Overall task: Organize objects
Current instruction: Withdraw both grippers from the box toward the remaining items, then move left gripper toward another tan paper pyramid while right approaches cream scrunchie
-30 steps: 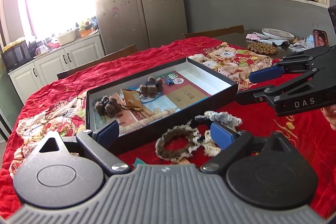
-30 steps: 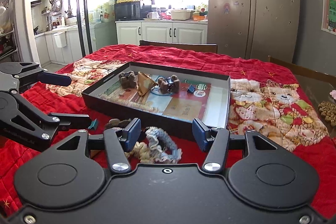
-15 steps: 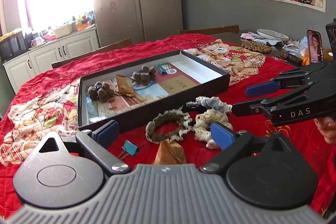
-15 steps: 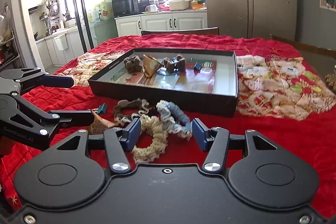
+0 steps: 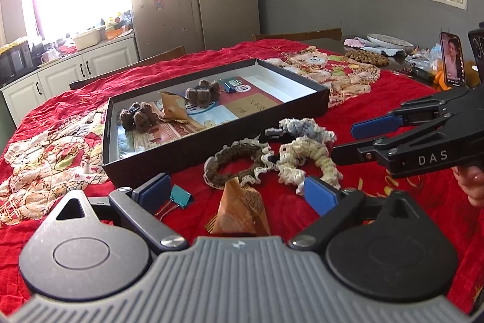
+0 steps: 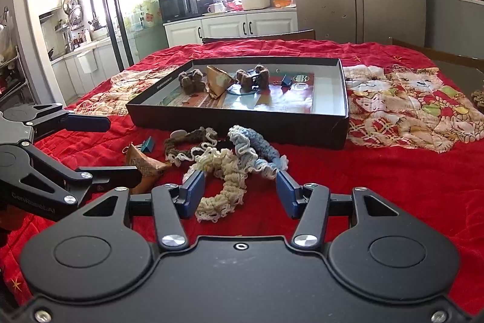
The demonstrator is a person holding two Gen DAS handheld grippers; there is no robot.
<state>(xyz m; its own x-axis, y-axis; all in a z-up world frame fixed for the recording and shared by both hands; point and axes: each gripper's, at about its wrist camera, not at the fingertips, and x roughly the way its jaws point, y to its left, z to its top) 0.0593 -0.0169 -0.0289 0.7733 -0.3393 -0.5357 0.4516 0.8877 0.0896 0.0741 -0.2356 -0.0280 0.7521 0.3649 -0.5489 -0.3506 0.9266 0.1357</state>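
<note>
A black shallow box [image 5: 211, 138] [image 6: 236, 126] on the red cloth holds two brown fuzzy clips, a paper-wrapped wedge and a blue binder clip. In front of it lie a brown scrunchie [image 5: 236, 159] [image 6: 187, 144], a cream scrunchie [image 5: 308, 156] [image 6: 224, 174], a blue scrunchie [image 5: 305, 126] [image 6: 257, 147], a paper wedge [image 5: 242, 208] [image 6: 145, 165] and a teal binder clip [image 5: 178, 196] [image 6: 148, 144]. My left gripper [image 5: 239, 192] is open and empty, just short of the wedge. My right gripper [image 6: 239, 192] is open and empty, its fingers either side of the cream scrunchie.
A patchwork cat cloth [image 6: 408, 102] lies right of the box. At the far right are a phone on a stand [image 5: 452, 62], a beaded mat [image 5: 366, 56] and a plate [image 5: 390, 40]. A chair back [image 6: 260, 37] stands behind the table.
Both grippers have drawn back from the box towards the near side of the table. The scrunchies, the paper wedge and the teal clip have come fully into view. Both stay open.
</note>
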